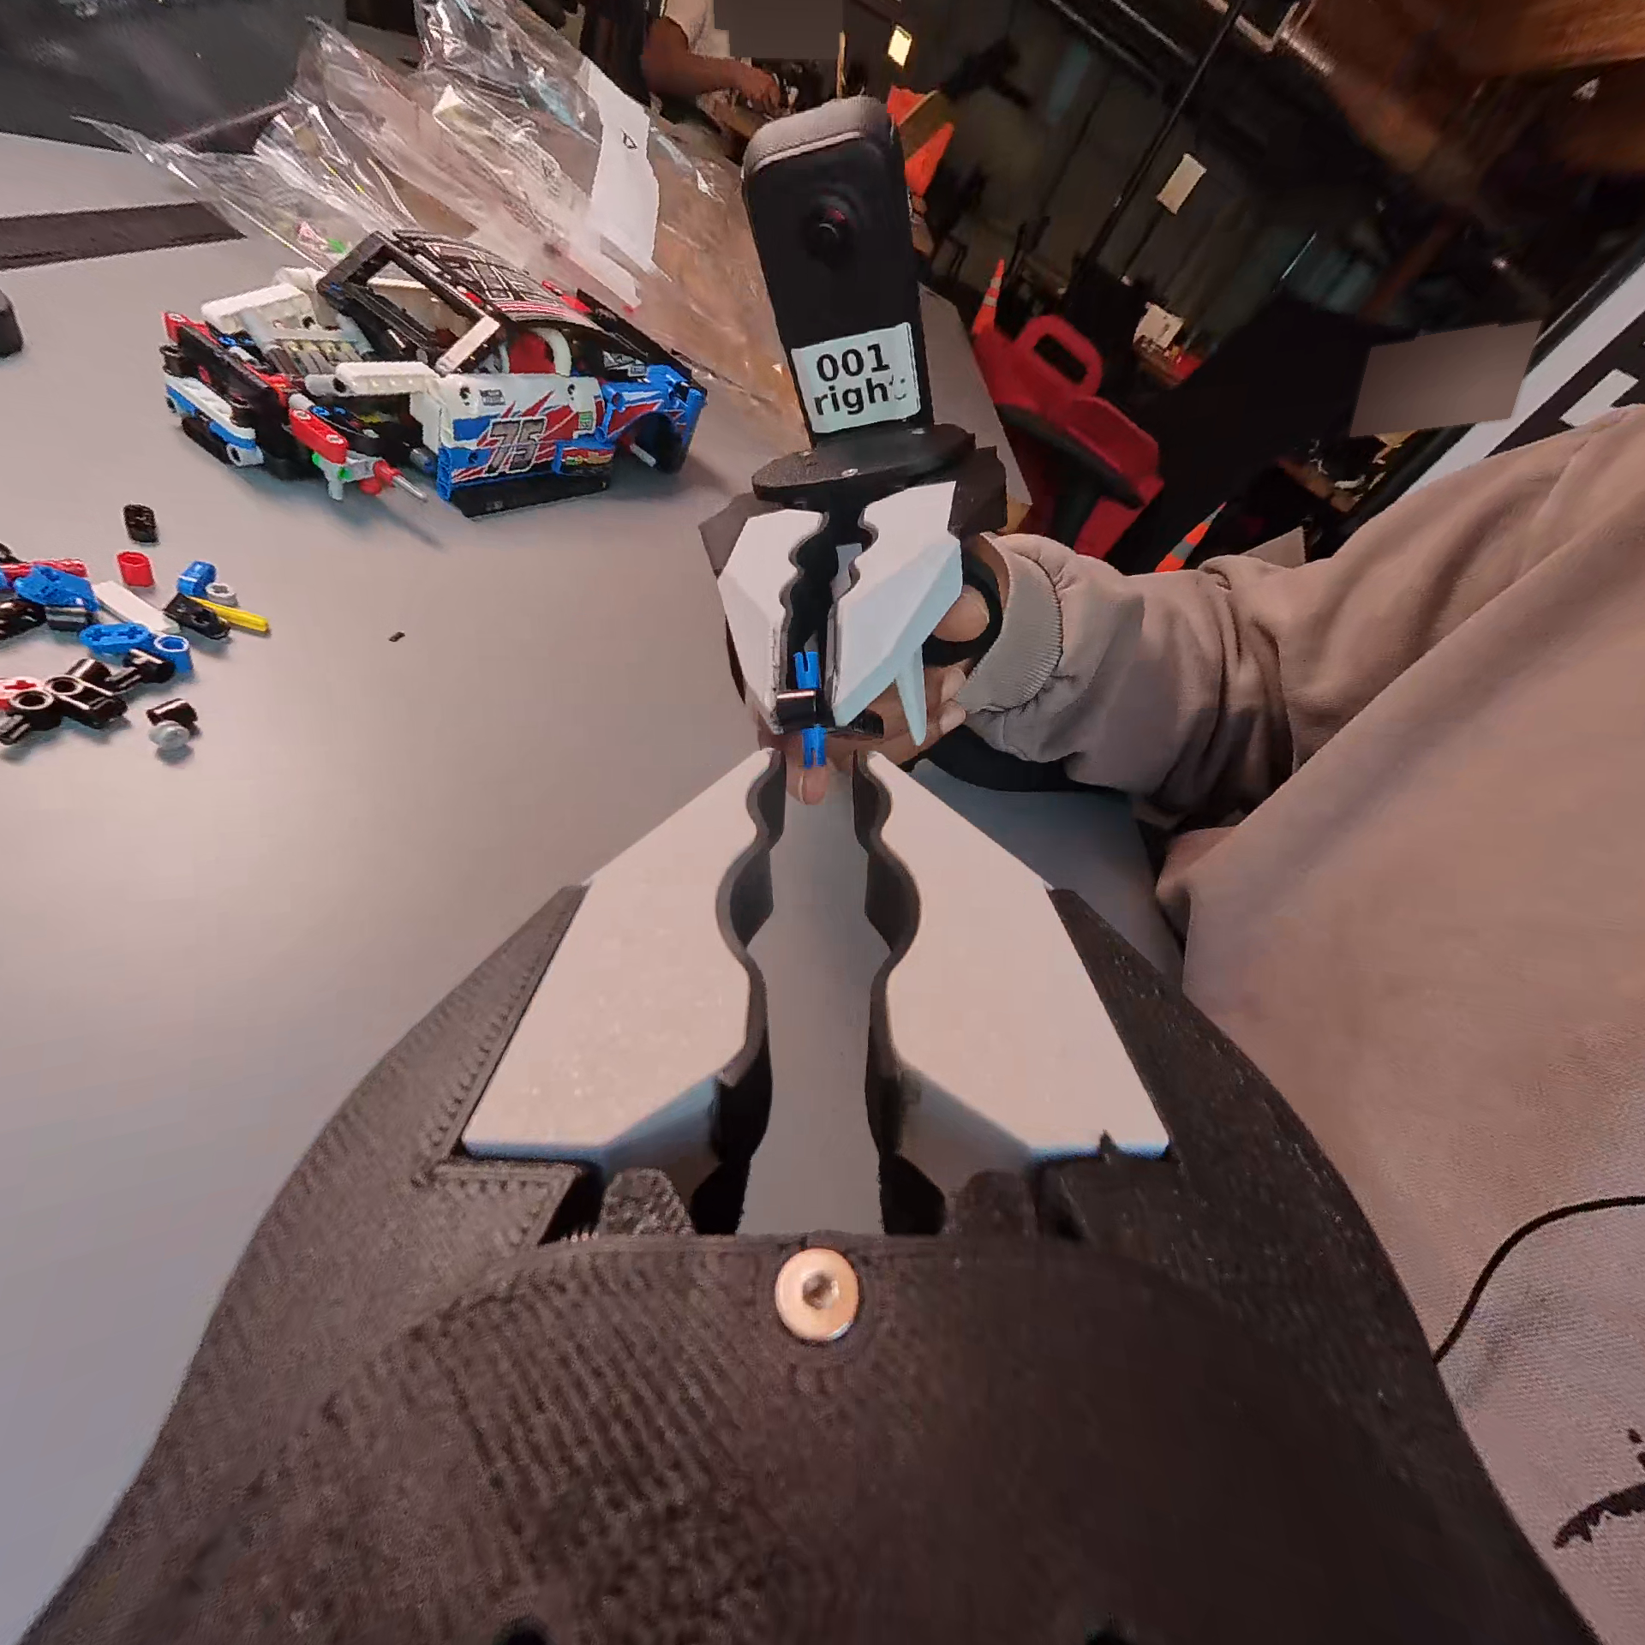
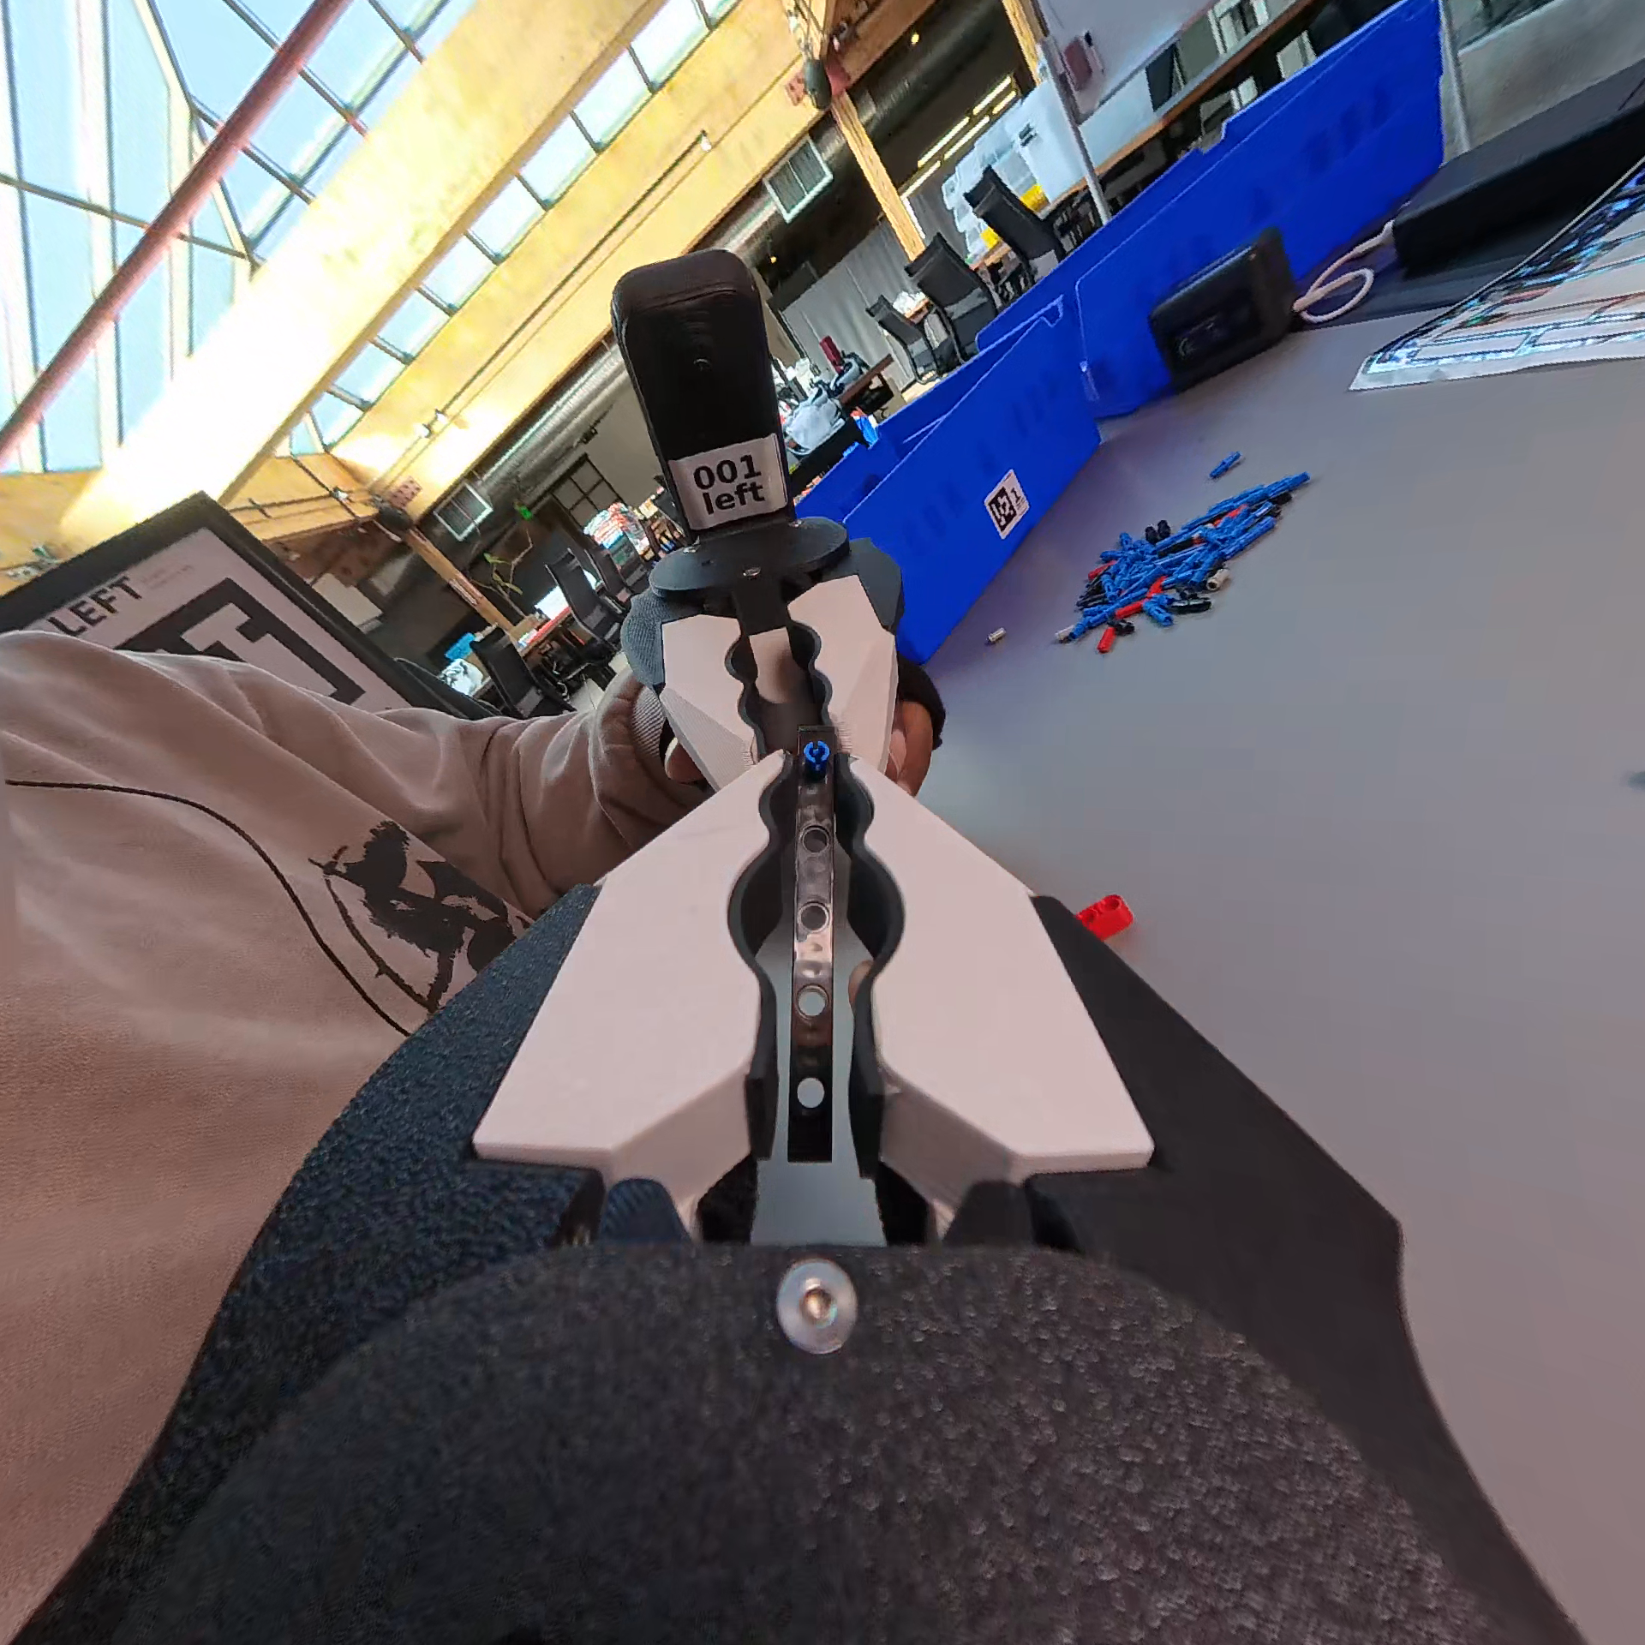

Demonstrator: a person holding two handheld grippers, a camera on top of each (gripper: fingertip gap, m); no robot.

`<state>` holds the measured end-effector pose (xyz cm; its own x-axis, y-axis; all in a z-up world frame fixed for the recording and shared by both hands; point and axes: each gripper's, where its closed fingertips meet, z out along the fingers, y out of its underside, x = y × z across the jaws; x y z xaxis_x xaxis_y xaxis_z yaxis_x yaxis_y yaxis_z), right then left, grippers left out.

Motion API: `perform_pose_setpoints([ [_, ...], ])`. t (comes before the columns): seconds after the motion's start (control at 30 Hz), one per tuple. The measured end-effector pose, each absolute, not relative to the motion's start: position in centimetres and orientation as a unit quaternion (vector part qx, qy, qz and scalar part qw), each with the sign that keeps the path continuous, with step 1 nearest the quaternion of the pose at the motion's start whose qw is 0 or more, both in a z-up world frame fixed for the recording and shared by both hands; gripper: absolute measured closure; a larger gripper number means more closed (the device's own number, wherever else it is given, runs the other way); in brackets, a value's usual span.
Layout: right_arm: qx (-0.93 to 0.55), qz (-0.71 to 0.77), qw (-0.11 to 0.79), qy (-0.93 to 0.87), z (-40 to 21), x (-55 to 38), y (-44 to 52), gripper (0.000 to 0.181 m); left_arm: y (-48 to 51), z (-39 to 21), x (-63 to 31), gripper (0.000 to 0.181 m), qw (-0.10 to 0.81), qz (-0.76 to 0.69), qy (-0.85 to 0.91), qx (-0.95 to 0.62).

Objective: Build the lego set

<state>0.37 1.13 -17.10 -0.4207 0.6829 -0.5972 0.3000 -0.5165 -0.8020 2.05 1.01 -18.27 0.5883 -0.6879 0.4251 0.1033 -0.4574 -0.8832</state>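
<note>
likely the small blue plastic pin seated in the long black holed beam, clenched by the right hand-held gripper above the desk, pops out if the empty, parted left hand-held gripper pushes crooked

Worktop open mid-surface; obstructions: car model, loose parts, pin pile, blue bins.
</note>
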Motion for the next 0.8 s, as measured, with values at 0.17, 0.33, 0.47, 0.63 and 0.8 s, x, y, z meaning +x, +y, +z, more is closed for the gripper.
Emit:
perform_pose_setpoints([
  [0.17, -0.516, 0.702, 0.143, -0.470, -17.0, 0.2, 0.9, 0.176, 1.1, -17.9, 1.9, 0.178, 0.483, -0.443, 0.166, -0.737],
  [0.33, -0.500, 0.718, 0.145, -0.463, -16.6, 0.3, 0.9, 0.177, 1.0, -17.6, 2.0, 0.178, 0.477, -0.481, 0.132, -0.724],
  [0.47, -0.482, 0.731, 0.150, -0.459, -15.9, 0.4, 0.7, 0.177, 0.8, -16.8, 2.1, 0.179, 0.483, -0.502, 0.126, -0.706],
  [0.63, -0.466, 0.744, 0.152, -0.454, -15.2, 0.6, 0.6, 0.177, 0.6, -16.3, 2.3, 0.179, 0.487, -0.510, 0.133, -0.696],
  [0.8, -0.459, 0.750, 0.161, -0.448, -14.9, 0.7, 0.6, 0.176, 0.5, -16.0, 2.3, 0.179, 0.491, -0.512, 0.130, -0.692],
])
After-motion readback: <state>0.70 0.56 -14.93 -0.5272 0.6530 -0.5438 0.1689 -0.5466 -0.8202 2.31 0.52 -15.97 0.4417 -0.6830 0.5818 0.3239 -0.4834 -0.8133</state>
